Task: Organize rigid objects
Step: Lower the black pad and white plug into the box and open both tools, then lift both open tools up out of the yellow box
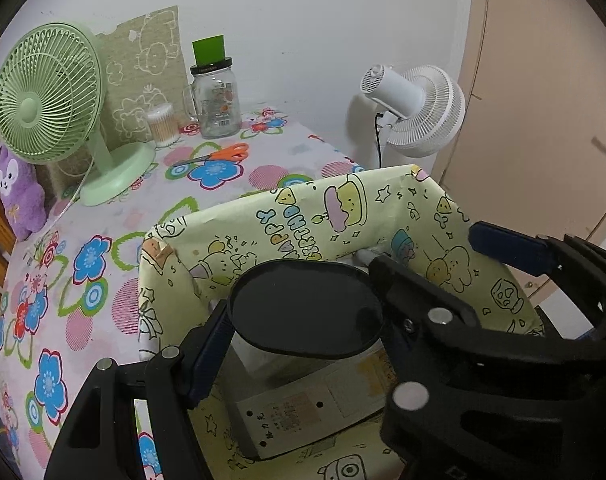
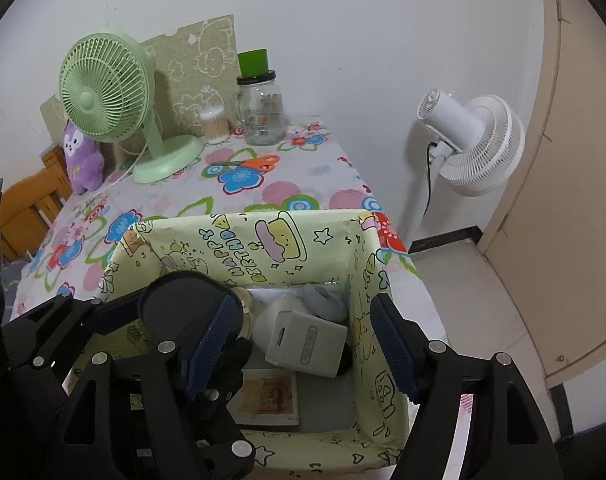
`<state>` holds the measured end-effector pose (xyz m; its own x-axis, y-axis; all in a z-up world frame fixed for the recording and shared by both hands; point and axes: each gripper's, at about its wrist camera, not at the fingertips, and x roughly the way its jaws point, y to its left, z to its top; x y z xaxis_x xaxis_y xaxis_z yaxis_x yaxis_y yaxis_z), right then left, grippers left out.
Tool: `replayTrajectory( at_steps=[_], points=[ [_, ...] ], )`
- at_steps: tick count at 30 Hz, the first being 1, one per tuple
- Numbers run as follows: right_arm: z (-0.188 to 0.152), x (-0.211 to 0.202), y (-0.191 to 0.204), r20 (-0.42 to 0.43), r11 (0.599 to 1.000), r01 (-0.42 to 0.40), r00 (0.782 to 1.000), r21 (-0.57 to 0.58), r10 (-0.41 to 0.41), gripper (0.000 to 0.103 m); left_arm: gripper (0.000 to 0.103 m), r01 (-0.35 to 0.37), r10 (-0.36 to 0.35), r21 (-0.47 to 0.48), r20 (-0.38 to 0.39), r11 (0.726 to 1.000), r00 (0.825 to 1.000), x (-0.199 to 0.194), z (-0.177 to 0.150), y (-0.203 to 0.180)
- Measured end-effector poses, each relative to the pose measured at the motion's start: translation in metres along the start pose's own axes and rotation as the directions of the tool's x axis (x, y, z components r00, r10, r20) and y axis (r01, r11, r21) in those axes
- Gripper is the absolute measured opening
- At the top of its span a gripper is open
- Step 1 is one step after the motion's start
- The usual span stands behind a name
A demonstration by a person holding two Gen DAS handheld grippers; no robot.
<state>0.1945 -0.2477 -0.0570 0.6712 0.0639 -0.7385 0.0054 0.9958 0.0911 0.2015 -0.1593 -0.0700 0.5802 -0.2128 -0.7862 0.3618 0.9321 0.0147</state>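
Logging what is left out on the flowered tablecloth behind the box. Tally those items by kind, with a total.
Green plastic desk fan: 1
Purple plush toy: 1
Clear glass jar with black lid: 1
Green cup on the jar: 1
Clear tub of cotton swabs: 1
Orange-handled scissors: 1
Total: 6

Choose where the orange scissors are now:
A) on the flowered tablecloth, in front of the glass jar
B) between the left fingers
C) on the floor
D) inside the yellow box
A: the orange scissors lie flat on the tablecloth, in front of the glass jar.
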Motion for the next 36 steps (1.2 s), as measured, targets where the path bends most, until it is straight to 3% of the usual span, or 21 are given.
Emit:
replayTrajectory(
  at_steps=[8, 12, 21, 36],
  points=[
    [-0.002, -0.009, 0.002, -0.006, 1.0, 0.01, 1.0, 0.013, -0.01, 0.075, 0.076, 0.007, -0.007, -0.003, -0.005, 1.0, 1.0, 0.0, 0.0, 0.002],
    [-0.004, -0.008, 0.002, -0.001, 1.0, 0.011, 1.0, 0.015, -0.011, 0.074, 0.09, 0.0, 0.0, -0.001, -0.009, 1.0, 1.0, -0.002, -0.002, 0.002],
    [-0.01, -0.01, 0.004, -0.021, 0.999, 0.014, 1.0, 0.038, -0.013, 0.075, 0.091, -0.012, 0.012, 0.038, -0.002, 0.999, 1.0, -0.017, -0.01, -0.004],
    [-0.028, -0.044, 0.037, 0.032, 1.0, -0.022, 0.999, 0.006, 0.022, 0.08, 0.094, -0.07, 0.069, 0.024, 0.053, 0.997, 0.996, -0.066, -0.04, 0.01]
  ],
)
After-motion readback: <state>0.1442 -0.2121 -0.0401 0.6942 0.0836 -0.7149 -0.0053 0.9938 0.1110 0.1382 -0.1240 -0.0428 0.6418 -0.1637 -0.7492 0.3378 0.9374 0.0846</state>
